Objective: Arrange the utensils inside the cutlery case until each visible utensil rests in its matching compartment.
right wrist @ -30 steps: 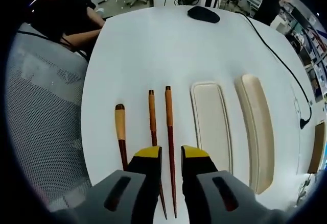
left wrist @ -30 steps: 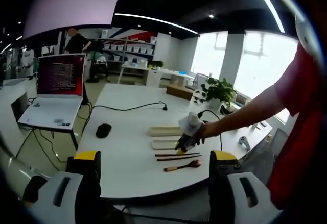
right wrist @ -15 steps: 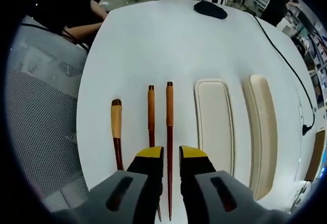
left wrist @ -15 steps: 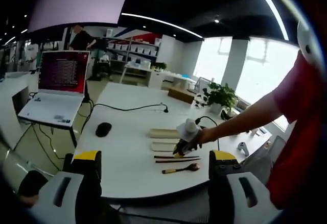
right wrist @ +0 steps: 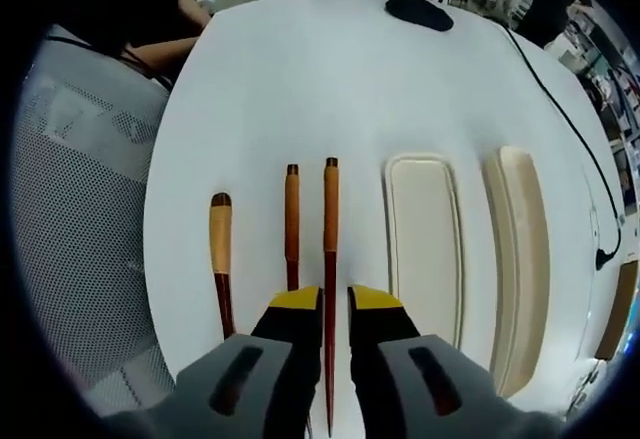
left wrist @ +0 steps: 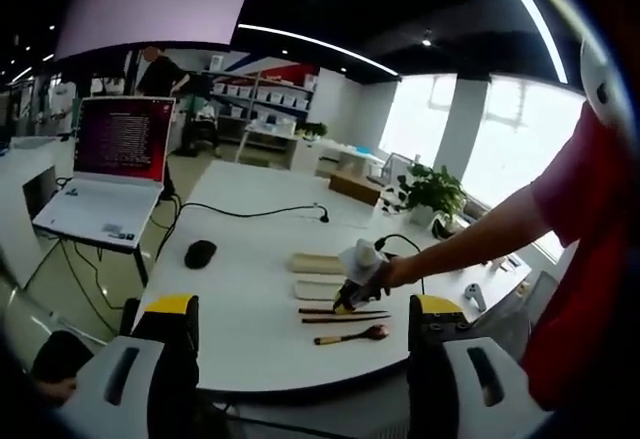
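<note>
Two dark-tipped wooden chopsticks (right wrist: 291, 219) (right wrist: 330, 219) lie parallel on the white table (right wrist: 300, 89), with a wooden spoon (right wrist: 220, 249) left of them. The cream cutlery case tray (right wrist: 425, 249) and its lid (right wrist: 520, 259) lie to their right. My right gripper (right wrist: 335, 299) hangs low over the table. Its jaws stand a narrow gap apart, one on each side of the right-hand chopstick. In the left gripper view a hand holds the right gripper (left wrist: 350, 294) over the chopsticks (left wrist: 345, 314), near the spoon (left wrist: 350, 336) and case parts (left wrist: 318, 262). My left gripper (left wrist: 305, 305) hovers wide open, back from the table edge.
A black mouse (left wrist: 200, 253) and a black cable (left wrist: 250, 211) lie farther along the table. A laptop (left wrist: 105, 174) stands on a side desk at the left. A mesh chair (right wrist: 70, 209) and a seated person (right wrist: 130, 9) are beside the table's edge.
My right gripper's jaws have narrowed around the right-hand chopstick and eased forward along it. The chopsticks, spoon and case have not moved.
</note>
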